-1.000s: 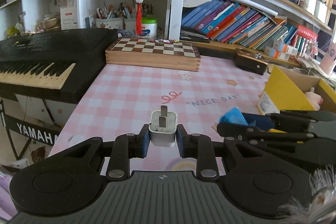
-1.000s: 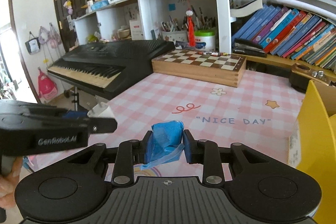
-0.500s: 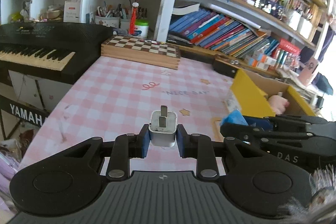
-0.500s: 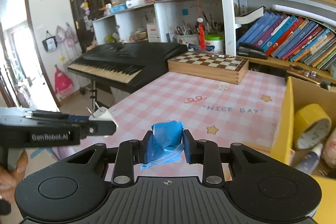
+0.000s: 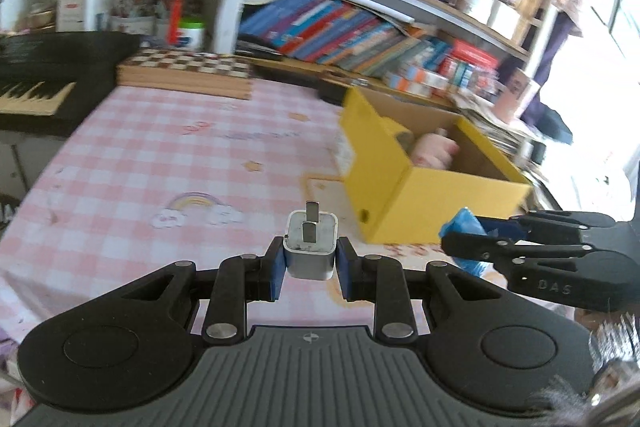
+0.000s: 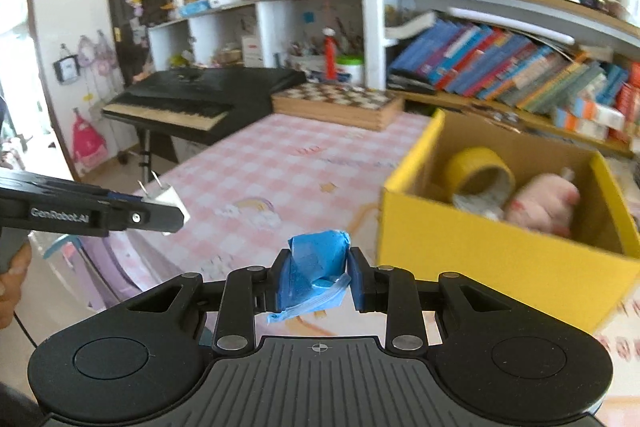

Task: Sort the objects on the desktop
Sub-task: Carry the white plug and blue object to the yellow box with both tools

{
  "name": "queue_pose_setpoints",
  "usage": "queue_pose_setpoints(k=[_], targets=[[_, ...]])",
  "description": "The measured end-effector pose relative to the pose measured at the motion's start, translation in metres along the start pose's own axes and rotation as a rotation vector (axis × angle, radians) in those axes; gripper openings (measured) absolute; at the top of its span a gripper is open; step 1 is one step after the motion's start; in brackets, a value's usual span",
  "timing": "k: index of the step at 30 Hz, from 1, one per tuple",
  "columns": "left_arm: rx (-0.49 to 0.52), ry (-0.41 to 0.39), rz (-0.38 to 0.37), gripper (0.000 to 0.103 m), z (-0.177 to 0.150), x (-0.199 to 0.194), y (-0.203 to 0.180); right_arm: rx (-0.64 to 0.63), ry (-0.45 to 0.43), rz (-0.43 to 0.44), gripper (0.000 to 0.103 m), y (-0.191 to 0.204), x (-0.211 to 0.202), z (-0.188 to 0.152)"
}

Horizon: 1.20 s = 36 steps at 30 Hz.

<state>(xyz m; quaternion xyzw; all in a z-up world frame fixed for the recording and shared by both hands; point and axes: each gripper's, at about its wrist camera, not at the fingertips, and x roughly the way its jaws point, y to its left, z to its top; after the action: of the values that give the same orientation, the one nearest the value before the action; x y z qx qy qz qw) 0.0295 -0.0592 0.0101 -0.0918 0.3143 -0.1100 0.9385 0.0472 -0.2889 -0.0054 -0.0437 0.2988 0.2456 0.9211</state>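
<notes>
My left gripper (image 5: 311, 259) is clamped on a white plug adapter (image 5: 310, 247), its two prongs standing upward at the lower centre of the left wrist view. My right gripper (image 6: 318, 281) is clamped on a crumpled blue packet (image 6: 316, 269), a loose flap of it hanging out at the lower edge, at the lower centre of the right wrist view. Both loads hang in the air above the pink checked tablecloth (image 5: 160, 155).

The place for them, as I judge it, is the yellow cardboard box (image 6: 496, 255), which fills the right of the right wrist view and sits right of centre in the left wrist view. A roll of yellow tape (image 6: 478, 173) and a pink soft toy (image 6: 540, 205) already lie inside it.

To do this step well, I should carry each load over the near wall of the box before letting go, not just up to it. The packet is soft and may catch on the pad, so I should part those pads fully and low inside the opening. The adapter is hard and could bounce, so I should lower it close to the bare cardboard floor near the tape. The two tools sit near each other, so I would drop one load at a time to keep them from knocking.
</notes>
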Motion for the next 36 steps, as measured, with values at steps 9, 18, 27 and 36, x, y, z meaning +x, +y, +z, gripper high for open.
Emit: queue_pose_setpoints(k=[9, 18, 27, 36], targets=[[0.083, 0.041, -0.133, 0.024, -0.008, 0.008, -0.040, 0.117, 0.013, -0.095, 0.029, -0.014, -0.035, -0.021], [0.152, 0.058, -0.210, 0.024, -0.002, 0.016, -0.062, 0.202, 0.025, -0.178, 0.029, -0.026, -0.056, -0.033], [0.204, 0.097, -0.247, 0.024, 0.004, 0.029, -0.077, 0.203, 0.061, -0.256, 0.029, -0.032, -0.061, -0.039], [0.244, 0.110, -0.269, 0.024, 0.015, 0.042, -0.089, 0.261, 0.073, -0.285, 0.029, -0.052, -0.065, -0.040]])
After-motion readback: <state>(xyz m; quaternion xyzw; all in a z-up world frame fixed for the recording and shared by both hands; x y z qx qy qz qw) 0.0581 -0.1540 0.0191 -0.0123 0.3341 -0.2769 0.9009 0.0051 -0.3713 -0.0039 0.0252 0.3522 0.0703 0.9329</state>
